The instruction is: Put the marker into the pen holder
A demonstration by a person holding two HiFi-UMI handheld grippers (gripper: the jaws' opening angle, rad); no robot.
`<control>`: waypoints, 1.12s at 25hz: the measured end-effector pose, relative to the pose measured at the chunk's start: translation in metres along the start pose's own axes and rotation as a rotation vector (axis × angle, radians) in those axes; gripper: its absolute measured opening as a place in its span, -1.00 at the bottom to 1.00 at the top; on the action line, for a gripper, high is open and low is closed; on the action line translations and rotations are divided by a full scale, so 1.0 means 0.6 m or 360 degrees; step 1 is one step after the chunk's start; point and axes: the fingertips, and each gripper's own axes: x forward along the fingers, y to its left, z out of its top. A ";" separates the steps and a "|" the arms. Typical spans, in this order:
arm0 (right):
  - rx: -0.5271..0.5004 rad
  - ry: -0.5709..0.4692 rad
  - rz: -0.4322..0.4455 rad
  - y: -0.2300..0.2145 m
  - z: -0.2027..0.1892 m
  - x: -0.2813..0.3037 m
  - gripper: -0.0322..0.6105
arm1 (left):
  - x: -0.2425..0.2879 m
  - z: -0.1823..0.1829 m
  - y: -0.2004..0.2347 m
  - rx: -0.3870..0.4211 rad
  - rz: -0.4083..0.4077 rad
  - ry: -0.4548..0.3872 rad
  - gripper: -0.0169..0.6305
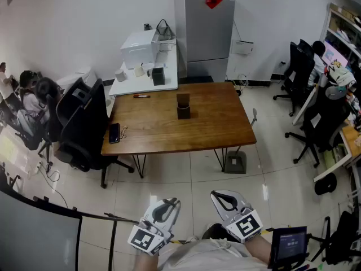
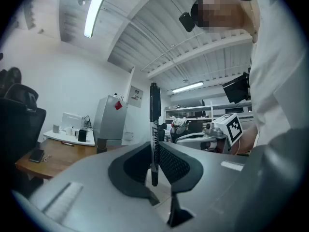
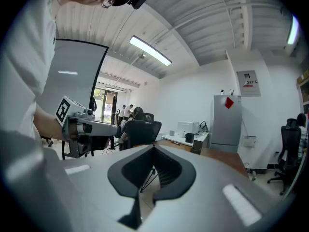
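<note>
A black marker [image 2: 154, 129] stands upright between the jaws of my left gripper [image 2: 153, 146], which is shut on it. The marker's top sticks well above the jaws. In the head view the left gripper [image 1: 169, 205] and the right gripper [image 1: 223, 199] hang low over the floor, well short of the wooden table [image 1: 214, 131]. The dark pen holder [image 1: 183, 106] stands in the middle of that table, and it shows small in the left gripper view [image 2: 101, 145]. My right gripper [image 3: 154, 149] is shut with nothing between its jaws.
A black office chair [image 1: 84, 123] stands at the table's left end, and a phone [image 1: 114, 132] lies near that edge. Behind is a white side table [image 1: 144, 83] with a printer [image 1: 141, 47] and a grey fridge [image 1: 208, 24]. People sit at desks left and right.
</note>
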 end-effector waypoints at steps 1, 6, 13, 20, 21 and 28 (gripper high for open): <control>0.0008 0.0007 -0.0001 -0.008 -0.003 0.008 -0.89 | 0.005 -0.002 0.008 0.0001 0.0002 0.0002 -0.76; 0.0062 -0.0022 0.0012 -0.069 -0.019 0.073 -0.89 | 0.062 -0.013 0.066 -0.0001 0.0032 0.0012 -0.76; 0.0107 -0.0046 0.0065 -0.252 -0.040 0.228 -0.89 | 0.226 -0.011 0.203 0.0009 0.0150 0.0024 -0.76; 0.0055 -0.0074 0.0142 -0.466 -0.003 0.362 -0.89 | 0.428 0.039 0.341 0.0064 0.0226 0.0006 -0.76; 0.0053 -0.0066 0.0132 -0.496 -0.004 0.374 -0.89 | 0.453 0.045 0.353 0.0084 0.0223 0.0009 -0.76; 0.0121 -0.0027 0.0037 -0.608 -0.018 0.429 -0.89 | 0.568 0.048 0.422 0.0036 0.0161 0.0047 -0.76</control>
